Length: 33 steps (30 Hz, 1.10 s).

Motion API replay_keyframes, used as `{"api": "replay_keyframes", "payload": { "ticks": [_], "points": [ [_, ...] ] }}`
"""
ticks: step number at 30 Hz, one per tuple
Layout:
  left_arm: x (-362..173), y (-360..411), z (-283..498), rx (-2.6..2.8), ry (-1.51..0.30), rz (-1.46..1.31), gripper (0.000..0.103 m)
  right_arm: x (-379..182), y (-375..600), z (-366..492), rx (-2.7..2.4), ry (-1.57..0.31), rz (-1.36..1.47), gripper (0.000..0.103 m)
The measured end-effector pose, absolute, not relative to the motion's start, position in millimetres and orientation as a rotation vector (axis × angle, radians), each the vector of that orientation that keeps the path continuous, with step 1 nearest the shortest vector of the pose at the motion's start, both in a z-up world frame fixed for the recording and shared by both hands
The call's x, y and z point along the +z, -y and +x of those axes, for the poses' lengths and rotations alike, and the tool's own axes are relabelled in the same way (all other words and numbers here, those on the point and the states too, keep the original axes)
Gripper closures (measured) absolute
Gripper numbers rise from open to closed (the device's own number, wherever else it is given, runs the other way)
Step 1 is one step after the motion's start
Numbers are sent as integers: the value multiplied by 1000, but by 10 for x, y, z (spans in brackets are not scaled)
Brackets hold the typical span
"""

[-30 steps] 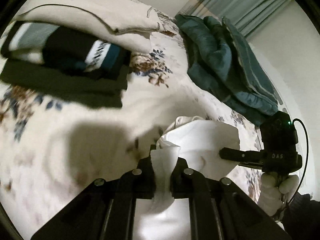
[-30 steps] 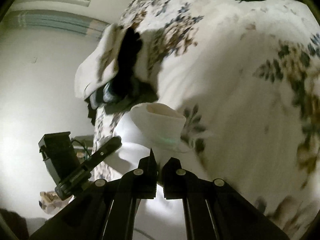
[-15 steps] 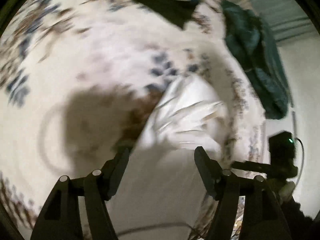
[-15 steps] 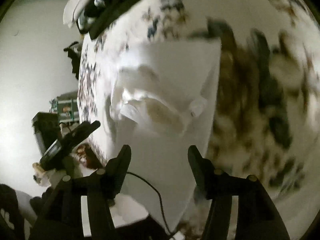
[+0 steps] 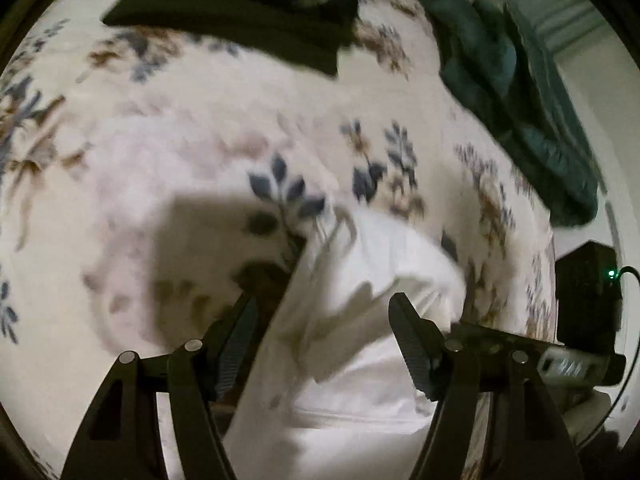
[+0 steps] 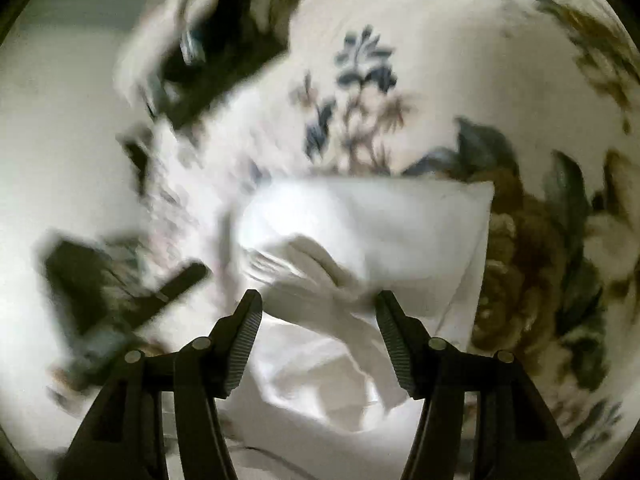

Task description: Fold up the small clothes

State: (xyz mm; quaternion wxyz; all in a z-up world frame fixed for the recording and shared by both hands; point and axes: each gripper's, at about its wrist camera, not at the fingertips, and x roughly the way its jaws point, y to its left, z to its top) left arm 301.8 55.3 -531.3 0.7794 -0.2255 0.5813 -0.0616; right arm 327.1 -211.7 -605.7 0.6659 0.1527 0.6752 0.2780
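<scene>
A small white garment lies folded over on the floral bedspread, with a loose wrinkled flap on top. My left gripper is open just above its near part, holding nothing. In the right wrist view the same white garment lies flat with a square far edge. My right gripper is open over its crumpled near fold, empty. The right gripper's body shows at the right edge of the left wrist view.
A stack of folded dark and striped clothes sits at the back of the bed. A teal blanket is heaped at the back right. The left gripper appears blurred at the left of the right wrist view.
Both grippers were shut on the white garment a second ago. They have opened and let it drop onto the bedspread, and have since drawn back slightly.
</scene>
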Motion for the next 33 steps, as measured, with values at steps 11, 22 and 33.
{"api": "replay_keyframes", "payload": {
  "ticks": [11,22,33],
  "points": [
    [-5261,-822,1874,-26,-1367,-557,37,-6120,2645,2388,560,-1673,548,55],
    [-5537,-1039,2700,-56,-1274,-875,39,-6615,2960,2387,184,-1617,1032,51],
    [-5460,-780,2896,-223,-1326,-502,99,-6409,2647,2548,21,-1506,856,95]
  ]
}}
